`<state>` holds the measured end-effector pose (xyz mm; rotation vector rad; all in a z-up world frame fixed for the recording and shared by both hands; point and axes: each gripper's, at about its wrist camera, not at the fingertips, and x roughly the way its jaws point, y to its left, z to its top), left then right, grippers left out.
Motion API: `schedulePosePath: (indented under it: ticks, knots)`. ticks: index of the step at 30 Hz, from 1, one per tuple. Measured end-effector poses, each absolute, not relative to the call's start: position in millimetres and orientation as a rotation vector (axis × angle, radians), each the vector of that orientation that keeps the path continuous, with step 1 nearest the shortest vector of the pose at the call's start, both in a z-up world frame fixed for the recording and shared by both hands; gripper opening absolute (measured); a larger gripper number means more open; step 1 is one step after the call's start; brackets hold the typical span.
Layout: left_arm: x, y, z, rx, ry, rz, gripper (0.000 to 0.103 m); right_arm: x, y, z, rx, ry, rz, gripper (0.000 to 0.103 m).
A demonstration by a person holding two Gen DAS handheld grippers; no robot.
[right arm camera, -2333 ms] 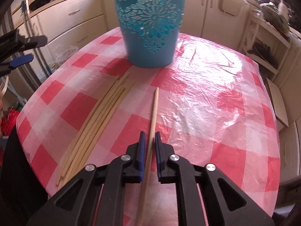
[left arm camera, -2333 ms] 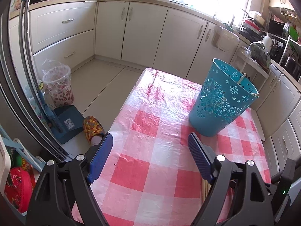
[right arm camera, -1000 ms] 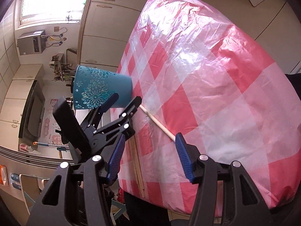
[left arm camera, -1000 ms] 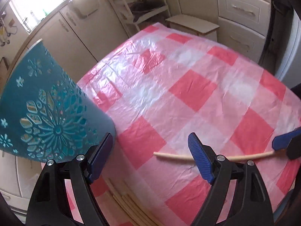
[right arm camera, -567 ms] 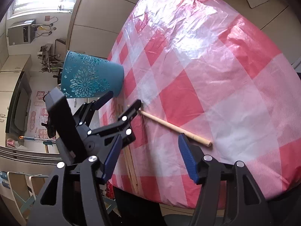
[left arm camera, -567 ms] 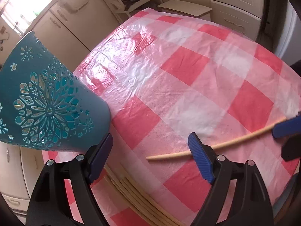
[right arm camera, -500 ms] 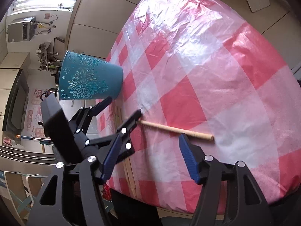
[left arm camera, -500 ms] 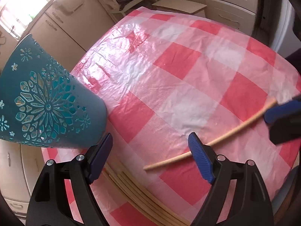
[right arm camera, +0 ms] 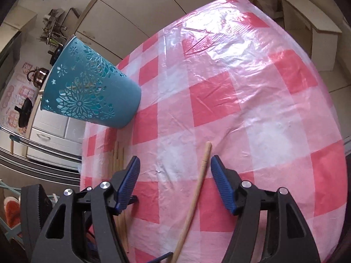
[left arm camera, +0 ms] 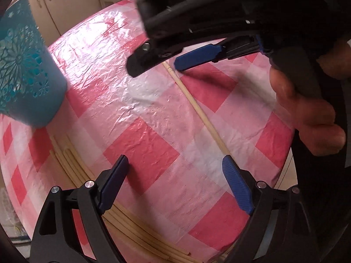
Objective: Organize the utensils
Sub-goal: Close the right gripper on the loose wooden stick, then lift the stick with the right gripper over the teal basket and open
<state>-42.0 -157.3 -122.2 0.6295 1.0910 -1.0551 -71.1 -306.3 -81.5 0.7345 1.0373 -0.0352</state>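
single pale wooden chopstick point(right arm camera: 198, 186) lying lengthwise on the checked desk point(right arm camera: 252, 109) between the spread, empty pads of the right tool point(right arm camera: 174, 178); left tool point(left arm camera: 175, 175) also apart.

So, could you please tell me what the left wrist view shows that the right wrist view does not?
Only the left wrist view shows the person's hand holding the right gripper from outside.

Only the right wrist view shows the cream kitchen cabinets and a metal kettle.

Both show the teal perforated plastic bin, the red-and-white checked tablecloth, the single loose wooden stick and the bundle of wooden sticks.
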Motion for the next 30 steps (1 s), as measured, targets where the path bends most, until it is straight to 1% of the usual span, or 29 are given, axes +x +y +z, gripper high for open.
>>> schedulePosePath:
  ticks: [2, 3, 4, 8, 9, 11, 13, 14, 16, 18, 22, 27, 30]
  knots:
    - [-40.6, -141.5, -117.4, 0.570, 1.080, -1.032, 0.083, -74.5, -301.9, -78.7, 0.628, 1.047, -0.079, 0.060]
    - [-40.0, -132.1, -113.3, 0.540, 1.064, -1.018, 0.083, -75.9, -297.9, -78.1, 0.572, 1.055, -0.095, 0.053]
    - [-38.5, -122.5, -108.6, 0.512, 1.045, -1.002, 0.083, -77.0, -292.6, -77.5, 0.510, 1.061, -0.116, 0.049]
    - [-29.0, -85.2, -97.7, 0.401, 1.018, -0.904, 0.084, -67.8, -267.1, -78.0, 0.315, 1.077, -0.163, 0.047]
    - [-27.0, -78.8, -97.2, 0.386, 1.015, -0.886, 0.084, -64.2, -260.9, -79.3, 0.281, 1.080, -0.157, 0.044]
    - [-24.4, -61.9, -95.8, 0.351, 1.012, -0.850, 0.084, -57.7, -248.9, -80.7, 0.218, 1.088, -0.133, 0.035]
    - [-21.0, -50.2, -94.6, 0.316, 1.012, -0.836, 0.084, -51.9, -236.0, -81.6, 0.148, 1.108, -0.068, 0.018]
    - [-19.5, -44.1, -94.1, 0.300, 1.011, -0.828, 0.084, -50.4, -231.6, -81.5, 0.130, 1.118, -0.028, 0.013]
    - [-18.0, -34.8, -94.6, 0.272, 1.008, -0.816, 0.084, -49.5, -224.6, -81.3, 0.128, 1.136, 0.108, 0.008]
    - [-9.7, -28.5, -94.1, 0.246, 1.007, -0.807, 0.084, -51.8, -220.3, -80.5, 0.093, 1.138, 0.175, 0.006]
    - [-1.2, -19.6, -97.8, 0.191, 1.000, -0.783, 0.084, -52.9, -221.5, -83.0, 0.056, 1.182, 0.115, 0.006]
    - [6.9, -15.4, -104.5, 0.122, 1.010, -0.749, 0.084, -52.0, -200.0, -81.6, -0.087, 1.202, 0.078, 0.006]
    - [10.0, -8.9, -105.0, 0.084, 1.005, -0.731, 0.084, -52.9, -197.4, -81.2, -0.123, 1.204, 0.084, 0.006]
